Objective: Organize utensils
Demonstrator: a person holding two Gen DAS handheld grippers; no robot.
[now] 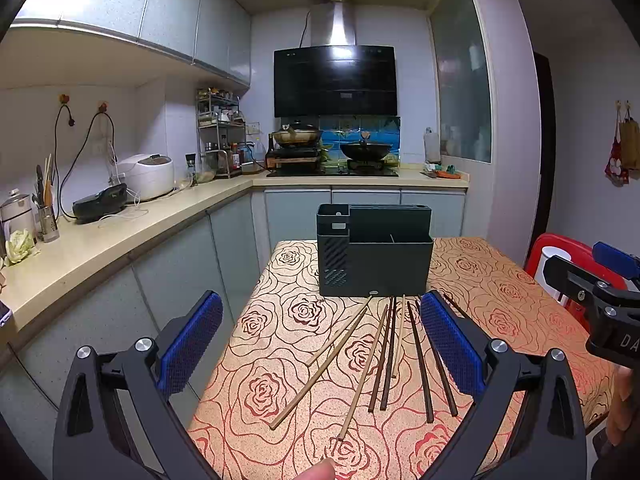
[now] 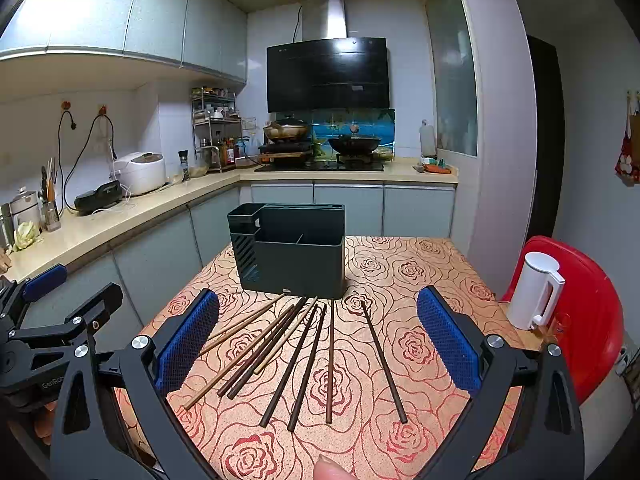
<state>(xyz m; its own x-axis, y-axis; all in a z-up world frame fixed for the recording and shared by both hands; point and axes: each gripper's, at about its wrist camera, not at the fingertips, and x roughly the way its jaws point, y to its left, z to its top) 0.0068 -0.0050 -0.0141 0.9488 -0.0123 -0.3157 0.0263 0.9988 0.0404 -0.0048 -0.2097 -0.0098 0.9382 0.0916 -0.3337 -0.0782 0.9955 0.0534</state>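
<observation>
Several wooden chopsticks (image 1: 362,364) (image 2: 304,356), some light and some dark, lie fanned out on the rose-patterned tablecloth (image 1: 280,360) (image 2: 420,280). Behind them stands a dark utensil holder (image 1: 374,252) (image 2: 292,252) with open compartments. My left gripper (image 1: 320,344) hovers open above the near ends of the chopsticks, nothing between its blue pads. My right gripper (image 2: 318,344) is likewise open over the chopsticks, holding nothing. The right gripper's body shows at the right edge of the left wrist view, and the left gripper's body at the left edge of the right wrist view.
A white kettle (image 2: 536,290) stands at the table's right edge beside a red chair (image 2: 588,320). A kitchen counter (image 1: 120,232) runs along the left with a rice cooker (image 1: 146,176); a stove with woks (image 1: 364,150) is at the back. A fingertip (image 2: 332,470) shows at the bottom.
</observation>
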